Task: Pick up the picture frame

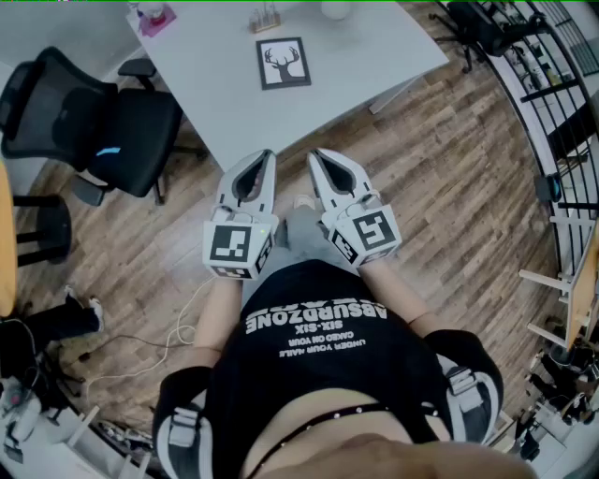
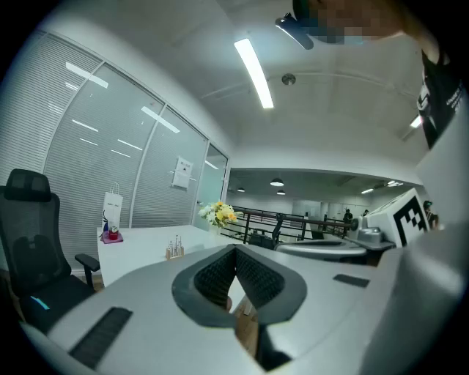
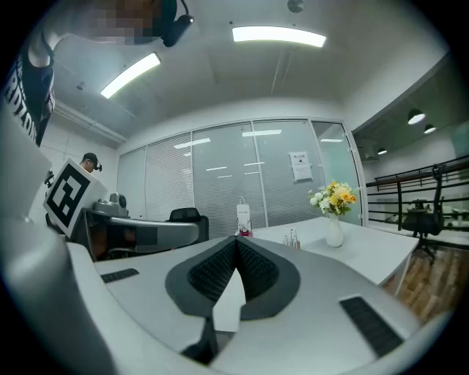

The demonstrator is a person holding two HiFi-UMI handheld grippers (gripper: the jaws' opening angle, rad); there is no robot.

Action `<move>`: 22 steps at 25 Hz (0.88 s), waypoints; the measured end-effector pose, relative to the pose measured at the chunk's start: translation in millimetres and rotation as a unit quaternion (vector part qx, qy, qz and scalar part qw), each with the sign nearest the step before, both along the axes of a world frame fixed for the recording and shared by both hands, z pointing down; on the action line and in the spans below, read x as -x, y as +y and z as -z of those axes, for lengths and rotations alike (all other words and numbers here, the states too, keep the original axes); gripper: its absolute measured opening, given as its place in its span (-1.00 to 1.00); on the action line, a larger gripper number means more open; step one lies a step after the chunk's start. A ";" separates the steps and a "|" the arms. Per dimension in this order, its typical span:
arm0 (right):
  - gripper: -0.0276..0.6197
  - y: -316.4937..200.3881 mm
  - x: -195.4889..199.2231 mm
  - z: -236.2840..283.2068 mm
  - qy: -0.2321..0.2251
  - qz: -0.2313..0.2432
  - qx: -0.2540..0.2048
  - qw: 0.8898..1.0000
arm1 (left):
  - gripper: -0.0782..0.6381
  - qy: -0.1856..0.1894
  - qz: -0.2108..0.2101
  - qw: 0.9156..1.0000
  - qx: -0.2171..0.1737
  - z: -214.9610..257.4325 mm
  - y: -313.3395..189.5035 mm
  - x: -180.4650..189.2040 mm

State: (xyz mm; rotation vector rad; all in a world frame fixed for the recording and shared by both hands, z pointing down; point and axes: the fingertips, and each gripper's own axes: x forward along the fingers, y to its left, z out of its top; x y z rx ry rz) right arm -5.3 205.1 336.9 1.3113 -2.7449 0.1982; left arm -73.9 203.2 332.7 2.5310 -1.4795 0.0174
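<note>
Picture frame is lying flat on the white table, showing a black deer-head print on white. It is sitting ahead of both hand-held grippers, well apart from them and roughly in line with the gap between the two. Nothing is touching it.

The left hand-held gripper is hovering over the wood floor, just short of the table's near edge. It is clenched, jaws meeting at the tips with nothing between them. The right hand-held gripper is hovering just beside it at about the same level, also clenched on nothing. Both are pointing toward the table, with their marker cubes facing up at the head view.

Farther ahead of the grippers, past the frame, a small wooden rack of bottles is standing on the table. A pink item is sitting at the far-left corner, with a white paper bag standing by it. A white vase of yellow and white flowers is standing on the table ahead and to the right of the right hand-held gripper.

A black office chair is standing left of the left hand-held gripper, beside the table. A black railing is running along the far right.
</note>
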 end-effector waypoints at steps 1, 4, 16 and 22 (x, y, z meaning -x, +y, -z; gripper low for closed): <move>-0.87 1.2 1.0 0.2 -0.001 0.000 -0.001 1.000 | -0.73 -0.002 0.002 1.000 0.001 0.1 -0.7 0.8; -0.87 4.9 1.3 -1.1 -0.003 -0.002 -0.003 1.000 | -0.73 -0.004 -0.002 1.000 0.004 -2.2 -0.7 -0.7; -0.87 -17.2 -27.9 -11.7 -0.013 -0.038 0.011 0.999 | -0.73 -0.024 -0.021 0.999 0.030 -14.2 -25.9 -21.7; -0.87 -61.1 -36.4 -29.6 -0.017 -0.040 0.037 0.998 | -0.73 -0.038 -0.011 0.998 0.049 -25.3 -70.3 -21.6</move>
